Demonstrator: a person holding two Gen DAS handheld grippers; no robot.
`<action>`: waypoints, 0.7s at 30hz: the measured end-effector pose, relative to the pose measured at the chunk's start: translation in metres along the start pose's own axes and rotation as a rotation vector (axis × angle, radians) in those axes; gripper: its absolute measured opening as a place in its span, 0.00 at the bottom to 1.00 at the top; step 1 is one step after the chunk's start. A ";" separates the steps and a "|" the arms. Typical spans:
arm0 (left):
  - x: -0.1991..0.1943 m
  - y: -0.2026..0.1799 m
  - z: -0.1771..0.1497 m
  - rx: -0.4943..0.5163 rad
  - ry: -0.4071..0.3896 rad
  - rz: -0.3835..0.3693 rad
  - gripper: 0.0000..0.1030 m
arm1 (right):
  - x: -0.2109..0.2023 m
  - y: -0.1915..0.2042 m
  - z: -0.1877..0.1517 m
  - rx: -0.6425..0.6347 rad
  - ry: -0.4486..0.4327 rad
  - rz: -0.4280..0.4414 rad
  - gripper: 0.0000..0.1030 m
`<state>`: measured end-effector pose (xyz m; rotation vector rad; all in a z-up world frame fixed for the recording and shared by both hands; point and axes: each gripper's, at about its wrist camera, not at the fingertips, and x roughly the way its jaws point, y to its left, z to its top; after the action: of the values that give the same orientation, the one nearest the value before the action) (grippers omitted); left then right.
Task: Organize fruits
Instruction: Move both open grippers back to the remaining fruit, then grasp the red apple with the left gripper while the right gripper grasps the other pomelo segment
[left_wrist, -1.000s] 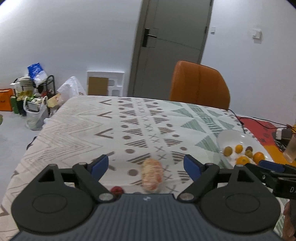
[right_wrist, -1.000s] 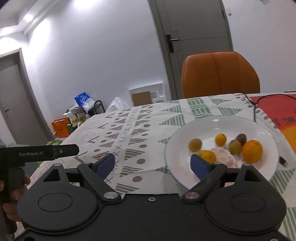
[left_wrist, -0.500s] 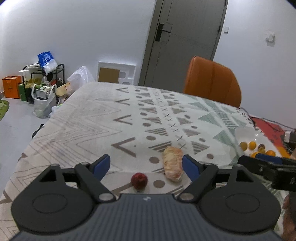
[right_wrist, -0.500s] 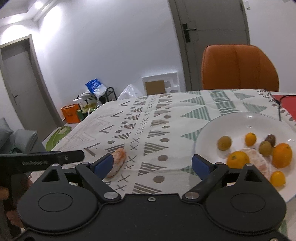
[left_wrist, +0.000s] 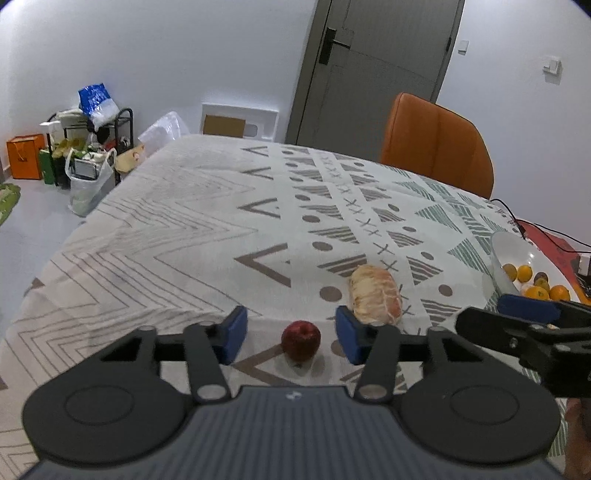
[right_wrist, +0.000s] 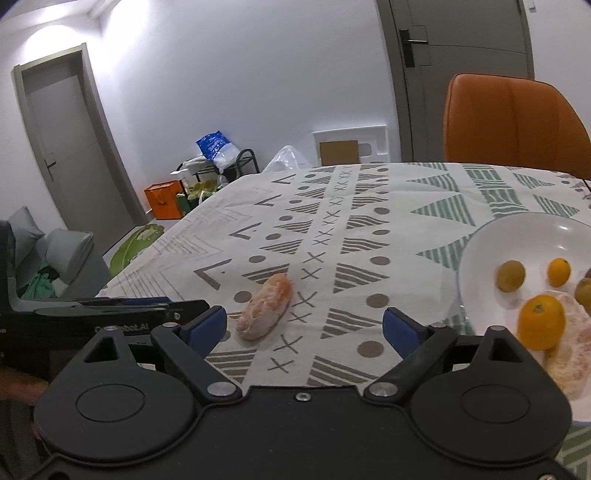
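Fruits await sorting: left gripper (left_wrist: 290, 335) jaws closing around 1 red apple (left_wrist: 300, 340), not yet touching; right gripper (right_wrist: 305, 328) hangs wide, empty, near the plate (right_wrist: 517, 236).

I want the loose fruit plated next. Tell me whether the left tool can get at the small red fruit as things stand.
Probably yes. The small red fruit sits between the left tool's closing jaws, untouched, and nothing blocks it; the peeled citrus piece lies just beyond the right jaw.

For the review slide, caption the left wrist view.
Left tongs closing around a red apple on the patterned tablecloth.
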<state>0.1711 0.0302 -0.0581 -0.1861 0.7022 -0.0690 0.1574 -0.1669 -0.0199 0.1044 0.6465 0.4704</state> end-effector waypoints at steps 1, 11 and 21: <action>0.002 0.000 -0.001 0.000 0.005 -0.004 0.35 | 0.002 0.001 0.000 0.000 0.002 0.002 0.89; -0.008 0.023 0.001 -0.055 -0.004 0.013 0.21 | 0.026 0.014 -0.003 0.000 0.046 0.025 0.73; -0.024 0.046 0.004 -0.099 -0.042 0.037 0.21 | 0.052 0.032 -0.001 -0.009 0.093 0.054 0.52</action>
<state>0.1554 0.0792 -0.0491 -0.2689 0.6679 0.0052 0.1805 -0.1152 -0.0421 0.0919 0.7343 0.5322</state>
